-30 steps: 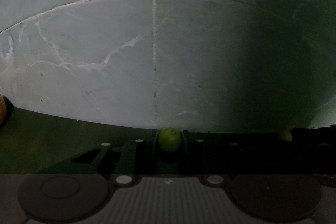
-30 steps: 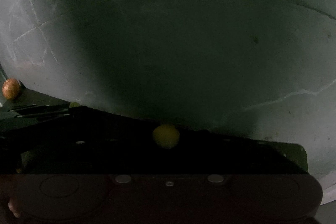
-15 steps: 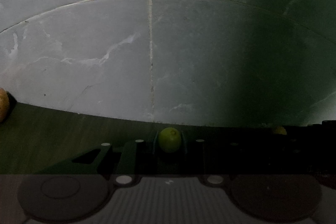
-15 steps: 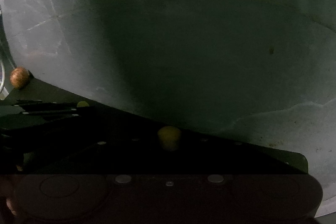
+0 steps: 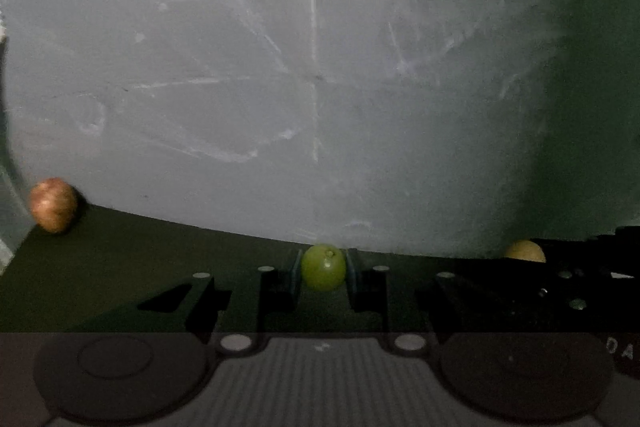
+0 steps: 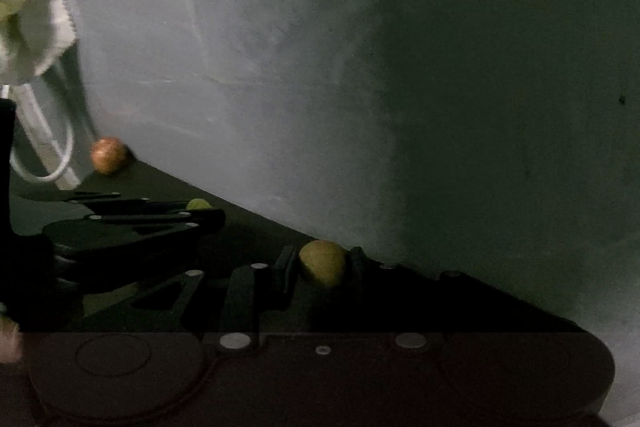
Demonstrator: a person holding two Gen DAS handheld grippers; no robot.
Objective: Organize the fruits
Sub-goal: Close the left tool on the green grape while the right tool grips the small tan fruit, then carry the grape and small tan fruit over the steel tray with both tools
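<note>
both tools clamped on fruit and lifted off the bench

your left tool (image 5: pixel 323 267) pinches a smooth green fruit (image 5: pixel 323 266); your right tool (image 6: pixel 323 263), its jaws just closed, grips a matte yellow fruit (image 6: pixel 322 262). both have risen, so carrying comes next. beyond and left, a round reddish-brown fruit (image 5: pixel 53 204) waits on the dark bench (image 5: pixel 140 247) against the veined marble wall (image 5: pixel 240 67).

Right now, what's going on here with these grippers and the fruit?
A person is sorting small fruits with two hand-held grippers over a dark mat beside a grey tiled surface. The left gripper is shut on a green fruit, and the right gripper is shut on a yellow fruit. A reddish-brown fruit sits at the mat's far edge, untouched.
</note>
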